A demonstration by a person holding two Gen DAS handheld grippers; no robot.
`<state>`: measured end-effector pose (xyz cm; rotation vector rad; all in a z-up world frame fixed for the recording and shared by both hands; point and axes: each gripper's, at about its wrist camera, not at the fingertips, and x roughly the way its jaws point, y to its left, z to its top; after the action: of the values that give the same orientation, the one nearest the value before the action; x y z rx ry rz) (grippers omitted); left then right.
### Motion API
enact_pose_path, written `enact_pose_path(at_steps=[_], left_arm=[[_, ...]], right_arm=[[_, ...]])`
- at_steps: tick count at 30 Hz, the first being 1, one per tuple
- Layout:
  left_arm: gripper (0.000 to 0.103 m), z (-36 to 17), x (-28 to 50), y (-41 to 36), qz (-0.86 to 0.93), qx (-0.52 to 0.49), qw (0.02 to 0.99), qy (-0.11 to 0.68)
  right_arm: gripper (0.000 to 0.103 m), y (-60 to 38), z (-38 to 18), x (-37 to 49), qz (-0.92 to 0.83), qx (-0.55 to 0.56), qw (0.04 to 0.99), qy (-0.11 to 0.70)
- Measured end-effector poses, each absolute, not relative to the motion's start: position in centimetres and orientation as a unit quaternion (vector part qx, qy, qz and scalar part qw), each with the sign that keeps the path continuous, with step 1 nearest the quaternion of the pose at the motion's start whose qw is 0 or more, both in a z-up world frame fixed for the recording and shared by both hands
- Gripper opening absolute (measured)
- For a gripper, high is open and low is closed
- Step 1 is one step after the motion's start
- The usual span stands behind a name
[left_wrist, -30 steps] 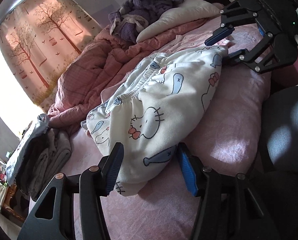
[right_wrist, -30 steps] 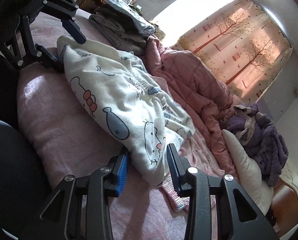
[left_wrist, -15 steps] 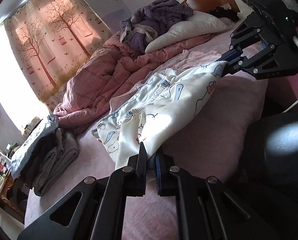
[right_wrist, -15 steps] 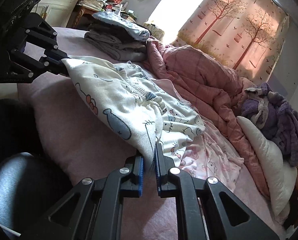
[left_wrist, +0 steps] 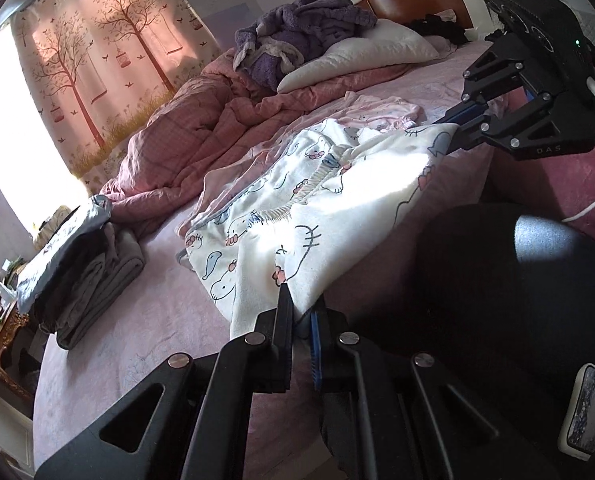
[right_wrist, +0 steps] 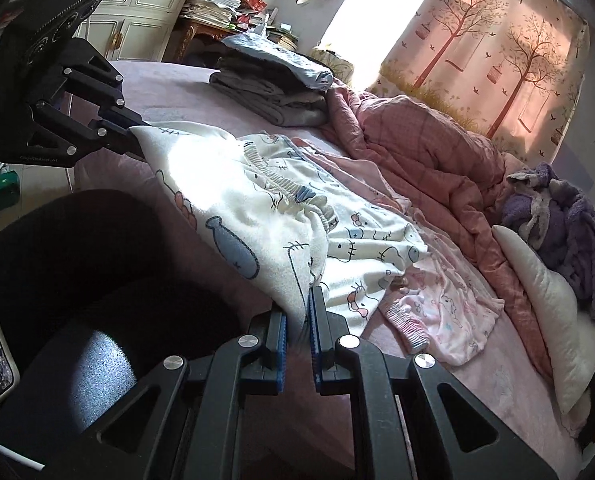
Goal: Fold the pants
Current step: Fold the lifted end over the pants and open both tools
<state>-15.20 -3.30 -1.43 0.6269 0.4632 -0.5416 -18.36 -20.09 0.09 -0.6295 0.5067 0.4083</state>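
Note:
White cartoon-print pants (left_wrist: 337, 196) (right_wrist: 257, 216) lie on the pink bed, their near edge lifted and stretched between both grippers. My left gripper (left_wrist: 300, 312) is shut on one corner of the cloth; in the right wrist view it shows at upper left (right_wrist: 135, 136). My right gripper (right_wrist: 297, 312) is shut on the other corner; the left wrist view shows it at upper right (left_wrist: 453, 128). The elastic waistband (right_wrist: 285, 188) runs across the middle of the pants.
A pale pink garment (right_wrist: 437, 304) lies beside the pants. A folded grey stack (left_wrist: 77, 264) sits at the bed's left. A crumpled pink quilt (left_wrist: 185, 148), white pillow (left_wrist: 357, 56) and purple robe (left_wrist: 297, 36) lie behind. A dark knee (left_wrist: 517, 280) is close in front, a phone (left_wrist: 585, 412) beside it.
Both grippers went from open around the pants' corners to shut on them, then rose and drew back, lifting the near edge off the bed.

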Motion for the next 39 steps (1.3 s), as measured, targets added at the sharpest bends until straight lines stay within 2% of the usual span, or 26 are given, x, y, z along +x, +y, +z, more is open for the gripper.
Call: enact_pose_path(at_steps=[9, 11, 15, 19, 25, 28, 33, 39], left_arm=[[0.007, -0.4, -13.9, -3.5, -0.295, 0.275, 0.876, 0.263], [0.007, -0.1, -12.6, -3.8, -0.324, 0.275, 0.855, 0.297], [0.007, 1.3, -9.8, -4.1, -0.326, 0.268, 0.852, 0.31], [0.007, 2.5, -6.3, -3.7, -0.337, 0.238, 0.849, 0.33], [0.008, 2.5, -1.6, -3.7, -0.333, 0.223, 0.847, 0.348], [0.008, 1.7, 0.8, -4.1, -0.332, 0.218, 0.841, 0.368], [0.008, 1.7, 3.1, -4.3, -0.328, 0.21, 0.846, 0.365], [0.009, 1.4, 4.6, -4.6, -0.313, 0.213, 0.852, 0.361]], right_arm=[[0.01, -21.8, 1.6, -15.2, 0.239, -0.23, 0.901, 0.281], [0.01, -22.2, 2.1, -14.0, 0.26, -0.221, 0.894, 0.292], [0.01, -22.9, 3.5, -11.5, 0.295, -0.199, 0.888, 0.29], [0.01, -23.3, 4.4, -7.4, 0.322, -0.166, 0.875, 0.322], [0.01, -23.4, 5.2, -2.1, 0.342, -0.152, 0.86, 0.348], [0.01, -24.0, 5.1, 0.6, 0.376, -0.128, 0.831, 0.391], [0.01, -25.4, 4.3, 4.4, 0.376, -0.092, 0.815, 0.431], [0.01, -25.3, 3.7, 6.5, 0.362, -0.093, 0.818, 0.437]])
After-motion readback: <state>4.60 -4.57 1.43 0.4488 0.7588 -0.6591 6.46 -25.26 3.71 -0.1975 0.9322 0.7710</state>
